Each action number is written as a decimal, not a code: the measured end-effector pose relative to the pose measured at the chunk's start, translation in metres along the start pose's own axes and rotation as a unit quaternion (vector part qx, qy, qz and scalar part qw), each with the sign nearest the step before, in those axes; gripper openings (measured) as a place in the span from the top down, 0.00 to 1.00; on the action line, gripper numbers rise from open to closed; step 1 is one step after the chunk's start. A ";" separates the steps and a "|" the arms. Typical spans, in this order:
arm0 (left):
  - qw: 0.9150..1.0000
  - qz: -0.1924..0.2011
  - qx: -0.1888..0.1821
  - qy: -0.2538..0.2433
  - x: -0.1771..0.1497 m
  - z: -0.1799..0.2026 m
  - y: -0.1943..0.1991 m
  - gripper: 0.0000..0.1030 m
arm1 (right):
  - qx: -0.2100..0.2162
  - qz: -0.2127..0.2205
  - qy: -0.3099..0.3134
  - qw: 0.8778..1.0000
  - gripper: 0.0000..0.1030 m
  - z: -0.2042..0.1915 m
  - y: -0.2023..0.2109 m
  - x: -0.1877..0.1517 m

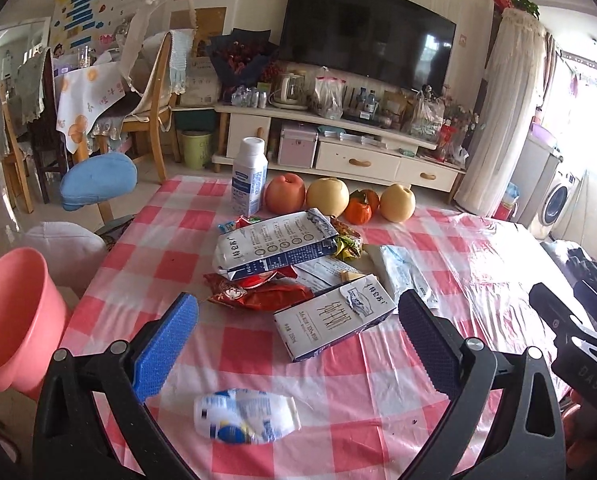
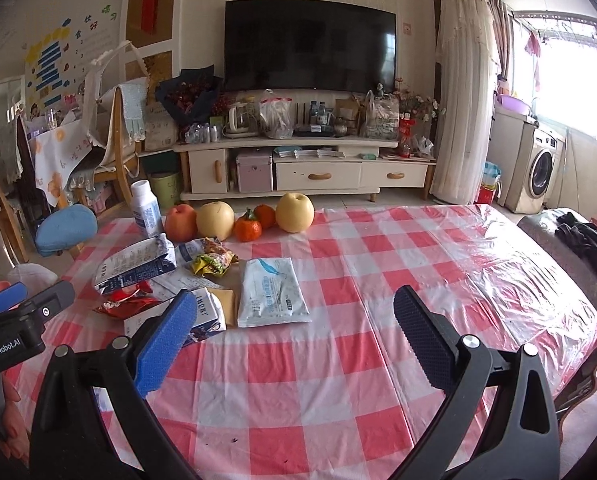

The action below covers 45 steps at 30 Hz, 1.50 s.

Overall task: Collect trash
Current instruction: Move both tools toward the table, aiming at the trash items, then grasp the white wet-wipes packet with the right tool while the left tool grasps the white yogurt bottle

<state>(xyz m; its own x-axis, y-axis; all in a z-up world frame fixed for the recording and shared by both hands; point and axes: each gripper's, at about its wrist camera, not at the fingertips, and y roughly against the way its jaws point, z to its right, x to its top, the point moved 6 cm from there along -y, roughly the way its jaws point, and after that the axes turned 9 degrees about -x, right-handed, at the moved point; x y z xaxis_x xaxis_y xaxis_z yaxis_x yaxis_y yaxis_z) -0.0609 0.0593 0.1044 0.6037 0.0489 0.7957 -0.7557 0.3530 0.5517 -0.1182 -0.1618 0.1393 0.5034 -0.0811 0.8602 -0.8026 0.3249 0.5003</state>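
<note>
A: Left wrist view, and the left hand-held gripper [image 1: 298,320] hangs over the table [image 1: 378,400] with its jaws wide apart, nothing between them. Just beneath lies a crushed white bottle [image 1: 246,416], closest of all the trash.

B: And the pile proper sits further out: a flattened milk carton [image 1: 332,320], a red snack wrapper [image 1: 258,294] and a bigger crumpled carton [image 1: 274,244], all overlapping.

A: The pink bin [image 1: 14,316] waits at the table's left edge, mouth open. My call: start with that bottle.

B: Agreed. It's lying on its side, so bring the pads down across its narrow width, close firmly because the thin plastic will give, then swing left.

A: From the right wrist, the right hand-held gripper [image 2: 292,320] is spread open and empty too, over bare checked cloth. A white sachet [image 2: 272,292] lies just ahead of it.

B: That one's flat on slick plastic sheeting; I'd pinch an edge rather than press down. Leave the fruit [image 2: 296,212] and the upright bottle [image 2: 146,208] alone.
</note>
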 end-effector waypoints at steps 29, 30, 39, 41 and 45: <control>0.996 -0.018 0.025 -0.084 -0.023 0.005 0.019 0.04 | -0.008 0.005 0.037 0.999 0.04 -0.020 0.007 -0.011; 0.996 -0.023 0.026 -0.084 -0.025 0.003 0.019 0.04 | -0.006 0.003 0.037 0.999 0.04 -0.021 0.005 -0.012; 0.995 -0.084 0.014 -0.060 -0.068 -0.010 0.008 0.04 | 0.010 -0.016 0.039 0.999 0.04 -0.022 -0.011 -0.027; 0.994 -0.101 0.004 -0.041 -0.079 -0.012 0.004 0.04 | 0.025 -0.026 0.033 0.999 0.04 -0.021 -0.018 -0.032; 0.993 -0.119 -0.003 -0.015 -0.094 -0.014 -0.004 0.04 | 0.058 -0.070 0.017 0.996 0.04 -0.017 -0.038 -0.049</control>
<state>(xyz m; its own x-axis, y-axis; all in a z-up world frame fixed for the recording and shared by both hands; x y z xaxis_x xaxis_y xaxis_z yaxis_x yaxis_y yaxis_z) -0.1111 0.0669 0.0244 0.7566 -0.0642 0.6507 -0.5917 0.3562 0.7232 -0.1066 -0.1540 0.0767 0.6215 -0.0848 0.7788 -0.7547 0.2018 0.6242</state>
